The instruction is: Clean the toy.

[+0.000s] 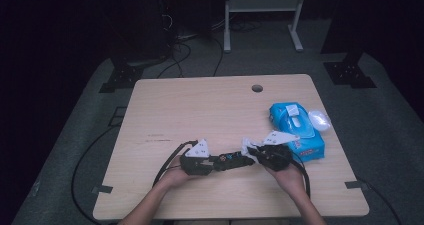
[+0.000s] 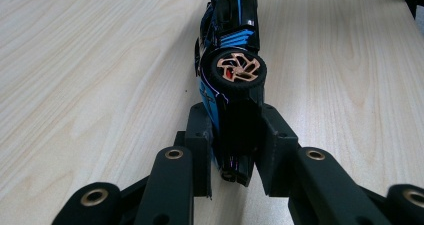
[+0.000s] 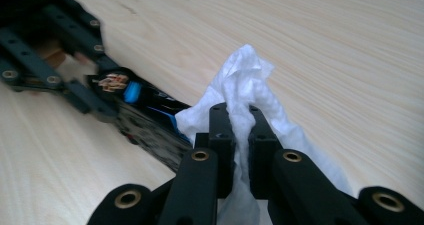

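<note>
The fingers (image 2: pixel 200 150) of the left gripper (image 2: pixel 235 152), seen in the left gripper view, rise from the bottom centre of the frame and are clamped on the tail end of a toy car (image 2: pixel 227 80). The car is black with blue stripes and a copper-spoked wheel, turned on its side, running from the centre toward the top edge over the pale wooden table (image 2: pixel 90 75). Held this way, the car's body appears braced so it cannot roll while it is being cleaned.

In the right gripper view, the right gripper (image 3: pixel 240 150) at the lower centre has its black fingers (image 3: pixel 221 135) pressed together on a crumpled white wipe (image 3: pixel 245 80), which stands up above them and spills down past them. The wipe's left edge touches the near end of the toy car (image 3: pixel 145 120), which lies at the centre left. The left gripper (image 3: pixel 80 97) grips the car's far end at the upper left, slightly blurred. The wipe seems pinched in a bunch to give a firm pad for rubbing.

In the high view, both forearms enter from the bottom edge. The left gripper (image 1: pixel 214 163) and right gripper (image 1: pixel 254 152) meet at the lower centre of the table (image 1: pixel 200 105), with the toy car (image 1: pixel 232 161) bridging them and the wipe (image 1: pixel 246 145) at its right end. A blue wipes pack (image 1: pixel 295 130), lid open, lies just right of the right gripper, likely kept near for fresh sheets.
</note>
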`<state>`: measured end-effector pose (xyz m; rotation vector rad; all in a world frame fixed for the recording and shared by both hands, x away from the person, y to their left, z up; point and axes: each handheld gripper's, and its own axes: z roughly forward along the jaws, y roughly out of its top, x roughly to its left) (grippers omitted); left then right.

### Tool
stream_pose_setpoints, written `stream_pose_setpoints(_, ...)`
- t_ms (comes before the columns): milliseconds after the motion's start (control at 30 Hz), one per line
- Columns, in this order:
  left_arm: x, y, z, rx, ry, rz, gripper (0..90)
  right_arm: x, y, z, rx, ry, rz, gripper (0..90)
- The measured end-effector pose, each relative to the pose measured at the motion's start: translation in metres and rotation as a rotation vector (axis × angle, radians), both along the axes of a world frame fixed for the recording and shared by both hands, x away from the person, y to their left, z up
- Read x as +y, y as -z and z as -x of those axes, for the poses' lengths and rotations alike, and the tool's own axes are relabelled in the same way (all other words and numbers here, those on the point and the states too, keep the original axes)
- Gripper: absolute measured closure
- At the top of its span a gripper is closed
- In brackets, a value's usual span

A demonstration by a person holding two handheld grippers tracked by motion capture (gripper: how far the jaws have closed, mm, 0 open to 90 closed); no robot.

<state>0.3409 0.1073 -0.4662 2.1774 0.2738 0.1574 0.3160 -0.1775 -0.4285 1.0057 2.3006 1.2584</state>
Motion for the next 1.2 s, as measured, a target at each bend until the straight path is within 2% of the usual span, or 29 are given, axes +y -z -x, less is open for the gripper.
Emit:
stream_pose_setpoints(100, -0.001, 0.000, 0.000, 0.000, -0.001, -0.001, 71.0, -0.005, -0.002, -0.001, 0.005, 0.030, -0.012, 84.4)
stream_pose_setpoints(167, -0.001, 0.000, 0.000, -0.001, -0.002, -0.002, 71.0, 0.001, -0.003, -0.001, -0.004, 0.004, -0.026, 84.4)
stream_pose_setpoints(233, -0.001, 0.000, 0.000, -0.003, -0.002, -0.005, 71.0, 0.009, -0.001, 0.000, -0.008, -0.022, -0.007, 84.3)
stream_pose_setpoints(300, 0.000, 0.000, 0.001, -0.002, -0.002, -0.002, 71.0, 0.009, 0.001, 0.000, -0.010, -0.027, -0.008, 84.3)
stream_pose_setpoints(367, 0.000, 0.000, 0.001, -0.001, -0.003, -0.001, 71.0, 0.001, 0.001, 0.000, -0.012, -0.008, 0.004, 84.3)
stream_pose_setpoints(467, 0.000, 0.000, 0.000, 0.001, -0.002, -0.002, 71.0, -0.013, -0.003, -0.001, -0.002, 0.044, -0.005, 84.3)
stream_pose_setpoints(533, 0.000, 0.000, 0.000, 0.001, -0.002, -0.001, 71.0, -0.016, -0.006, 0.000, -0.005, 0.053, -0.038, 84.3)
stream_pose_setpoints(633, 0.000, 0.000, 0.000, 0.002, -0.002, -0.003, 71.0, -0.005, -0.005, 0.001, -0.015, 0.007, -0.045, 84.3)
stream_pose_setpoints(733, 0.001, 0.000, 0.000, 0.000, -0.003, -0.001, 71.0, 0.002, 0.000, 0.003, -0.012, -0.023, -0.017, 84.2)
stream_pose_setpoints(800, 0.001, 0.000, 0.000, -0.003, -0.002, -0.005, 70.9, -0.005, 0.003, 0.004, -0.004, -0.010, -0.032, 84.3)
stream_pose_setpoints(900, 0.000, 0.000, 0.000, -0.002, -0.001, -0.005, 70.9, -0.016, 0.002, 0.004, 0.007, 0.039, -0.027, 84.2)
stream_pose_setpoints(1033, 0.000, 0.000, 0.000, -0.002, -0.001, -0.007, 70.9, -0.009, -0.002, 0.006, -0.005, 0.000, -0.052, 84.1)
stream_pose_setpoints(1133, 0.000, 0.000, 0.001, -0.003, -0.001, -0.008, 71.0, -0.001, 0.001, 0.006, -0.008, -0.029, -0.009, 84.1)
stream_pose_setpoints(1200, 0.000, 0.000, 0.001, -0.003, 0.001, -0.009, 70.9, -0.008, 0.003, 0.005, -0.006, -0.016, -0.022, 84.1)
